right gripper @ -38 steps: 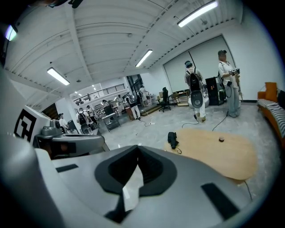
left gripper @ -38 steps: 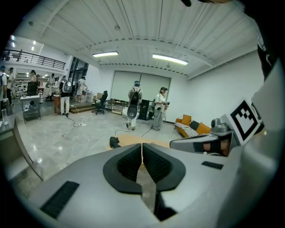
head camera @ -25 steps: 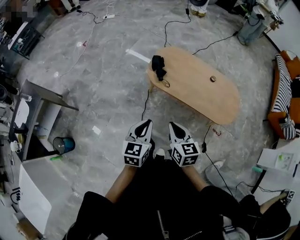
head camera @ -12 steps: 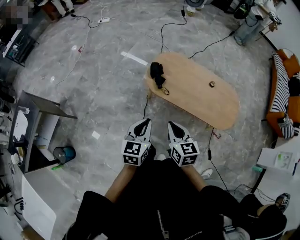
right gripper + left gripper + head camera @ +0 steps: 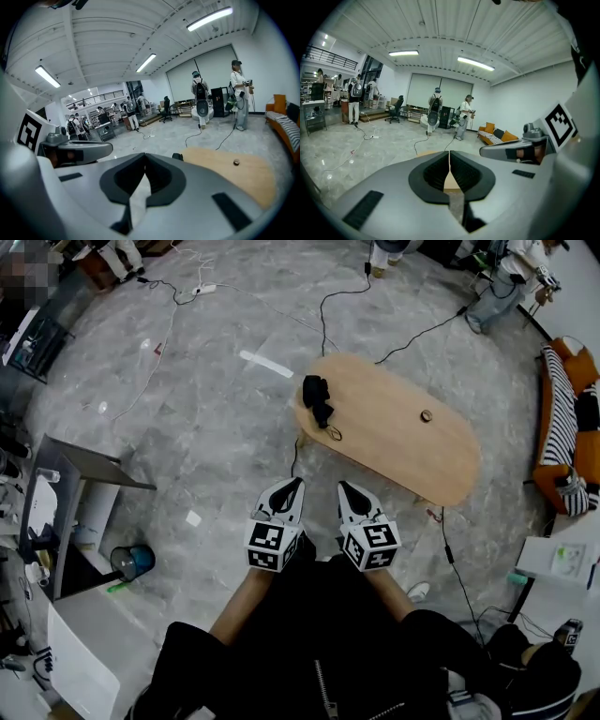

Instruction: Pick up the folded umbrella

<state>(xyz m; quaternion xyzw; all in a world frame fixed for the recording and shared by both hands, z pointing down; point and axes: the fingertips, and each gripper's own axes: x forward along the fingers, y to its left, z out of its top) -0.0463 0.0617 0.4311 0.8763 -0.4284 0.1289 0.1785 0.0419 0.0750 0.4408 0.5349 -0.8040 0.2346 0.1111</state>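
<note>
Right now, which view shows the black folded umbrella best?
Head view: the black folded umbrella lies whole on the oval wooden table. Right gripper view catches only a dark sliver; left gripper view, nothing.

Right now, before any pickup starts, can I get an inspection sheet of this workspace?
Surface: oval wooden table, mostly bare.
Job's things: folded umbrella, black, lying at the table's left end, untouched.
Clutter: small round object near the table's middle; loop beside the umbrella, perhaps its strap.
Grippers: left gripper and right gripper both shut, empty, side by side short of the table.
Cables: black cable runs on the floor from the table towards the person; other cables cross the floor beyond.
Surroundings: striped sofa right; grey desk and blue bin left; people standing far off.
</note>
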